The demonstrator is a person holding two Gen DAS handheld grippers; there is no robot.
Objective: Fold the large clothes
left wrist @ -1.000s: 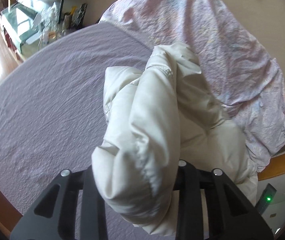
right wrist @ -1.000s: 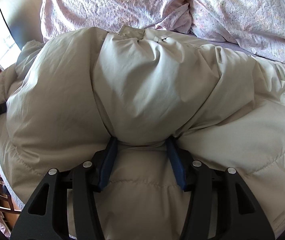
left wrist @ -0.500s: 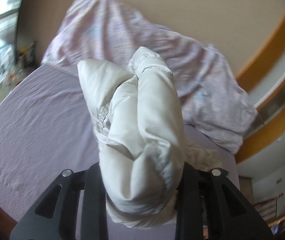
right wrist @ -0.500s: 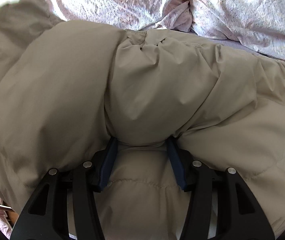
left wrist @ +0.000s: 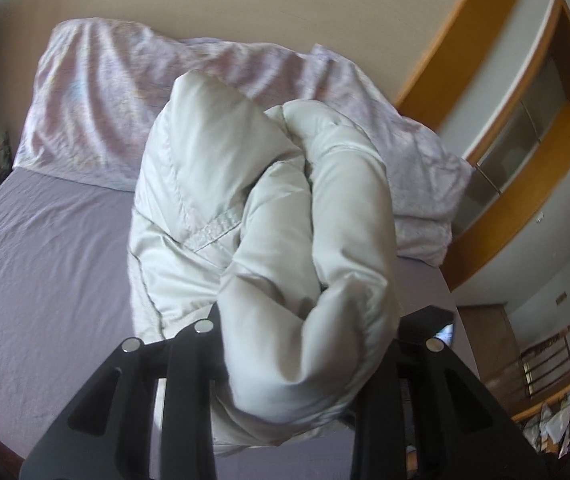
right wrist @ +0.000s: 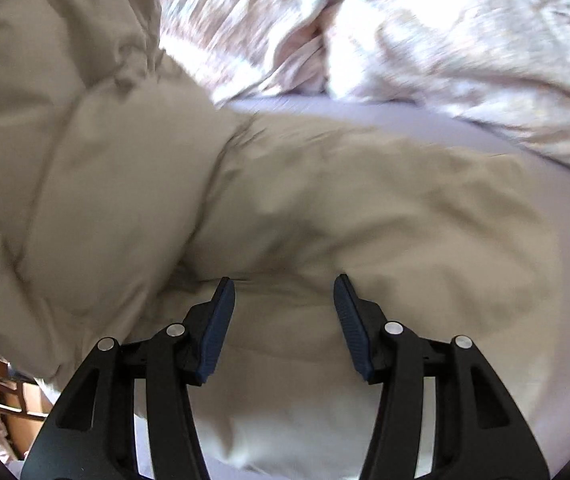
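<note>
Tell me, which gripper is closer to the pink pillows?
Hard to say. The left gripper lifts the jacket toward the pillows; the right gripper grips it, bare sheet between.

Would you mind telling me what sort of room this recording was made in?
Most likely a bedroom. A bed with a lilac sheet fills the view, a rumpled pale floral duvet lies heaped at its far end against the wall, and wood-trimmed built-in cabinets stand beside it.

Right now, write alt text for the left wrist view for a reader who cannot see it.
A bunched roll of a puffy cream jacket fills the centre, clamped between the black jaws of the left gripper and raised above a bed with a lilac sheet. A crumpled pink floral duvet lies behind it, against a beige wall.
</note>
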